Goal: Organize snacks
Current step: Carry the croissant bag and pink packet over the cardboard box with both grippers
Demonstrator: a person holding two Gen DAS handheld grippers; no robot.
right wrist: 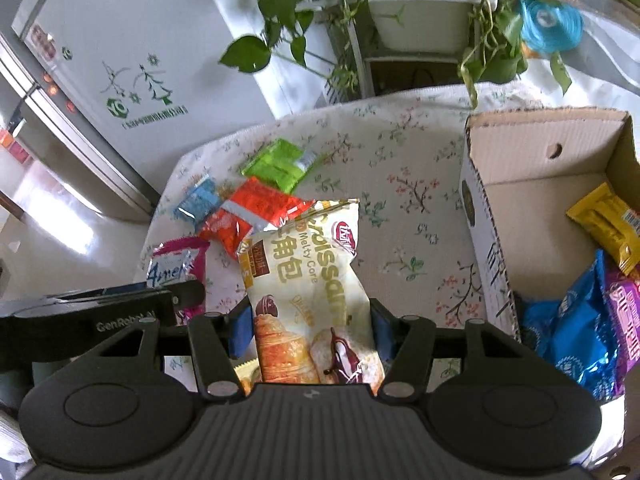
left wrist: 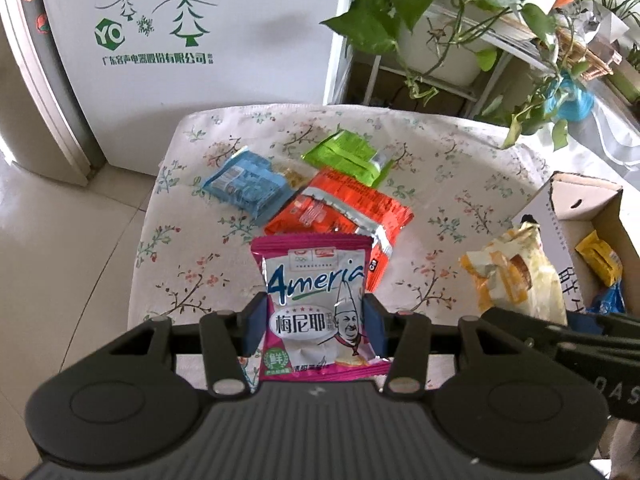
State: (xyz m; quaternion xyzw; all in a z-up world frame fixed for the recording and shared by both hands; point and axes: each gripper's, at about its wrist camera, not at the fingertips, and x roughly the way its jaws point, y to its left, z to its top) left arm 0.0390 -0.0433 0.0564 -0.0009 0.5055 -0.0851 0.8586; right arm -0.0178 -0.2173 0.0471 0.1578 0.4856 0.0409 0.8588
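Two hand-held tongs hover above a worktop [left wrist: 460, 152] covered in a floral cloth, each carrying a snack packet. The left tongs [left wrist: 315, 330] are pinching a pink and white packet [left wrist: 316, 308] by its lower half, blue pads against both sides, so the packet stands up off the cloth. The right tongs [right wrist: 312, 334] are pinching a cream croissant packet [right wrist: 308, 292] the same way, lifted clear of the worktop, with its top leaning towards the far side.

Three packets lie loose on the cloth beyond: a blue packet [left wrist: 248, 184], an orange packet [left wrist: 344, 208] overlapping it, and a green packet [left wrist: 352, 156] at the back, its edge touching the orange one.

An open cardboard box [right wrist: 540, 156] sits at the right edge of the worktop. Inside it are a yellow packet [right wrist: 608, 220], a shiny blue packet [right wrist: 572, 332] and a purple packet [right wrist: 624, 320], crowded towards the near side; the far part of the box floor is bare.

The step in hand seems to be carrying the held packets to the box. To do it well, the right tongs should probably go first, being nearest, lift over the box wall rather than brush it, and release above the bare far floor. The left tongs should wait so the two do not collide, and keep a gentle grip, as the contents are likely to crush easily.
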